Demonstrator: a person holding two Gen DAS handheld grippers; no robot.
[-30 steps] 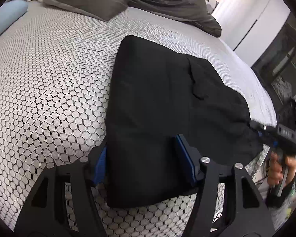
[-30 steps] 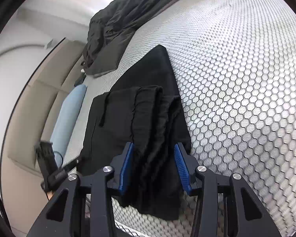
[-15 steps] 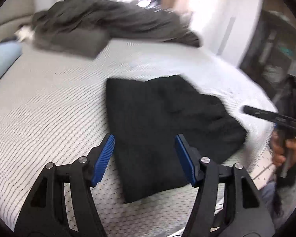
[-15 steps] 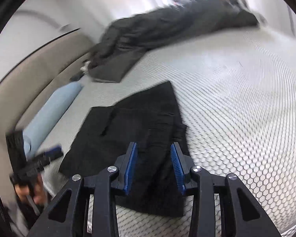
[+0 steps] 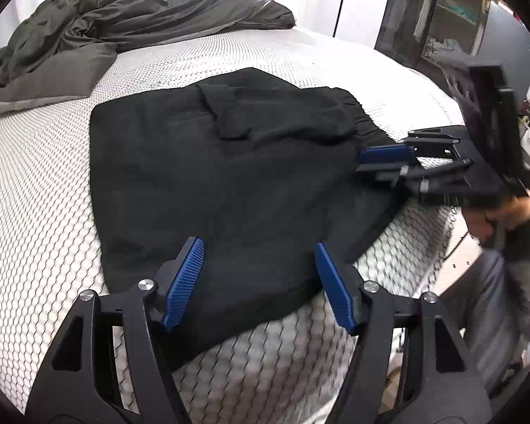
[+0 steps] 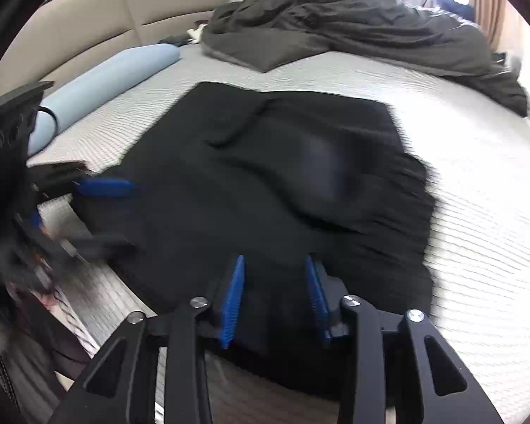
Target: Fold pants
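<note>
Black pants (image 5: 229, 176) lie folded in a rough rectangle on the bed, with a small flap turned up on top. My left gripper (image 5: 259, 275) hangs open over their near edge, and the cloth lies flat below the blue pads without touching them. In the right wrist view the pants (image 6: 265, 176) fill the middle. My right gripper (image 6: 275, 296) hovers over their near edge with its jaws closing; a gap still shows and no cloth is pinched. Each gripper appears in the other's view: the right gripper (image 5: 371, 162) at the pants' right side, the left gripper (image 6: 132, 215) at their left.
The bed (image 5: 35, 194) has a white honeycomb-patterned cover. A crumpled dark grey duvet (image 5: 141, 17) lies at the far end. A pale blue bolster (image 6: 106, 77) rests along the beige headboard (image 6: 88, 24). A dark shelf unit (image 5: 441, 17) stands beyond the bed. A hand (image 5: 501, 212) holds the right gripper.
Both grippers have rolled level and drawn back from the pants. The bunched cloth that sat between the right jaws now lies on the bed, and those jaws have narrowed.
</note>
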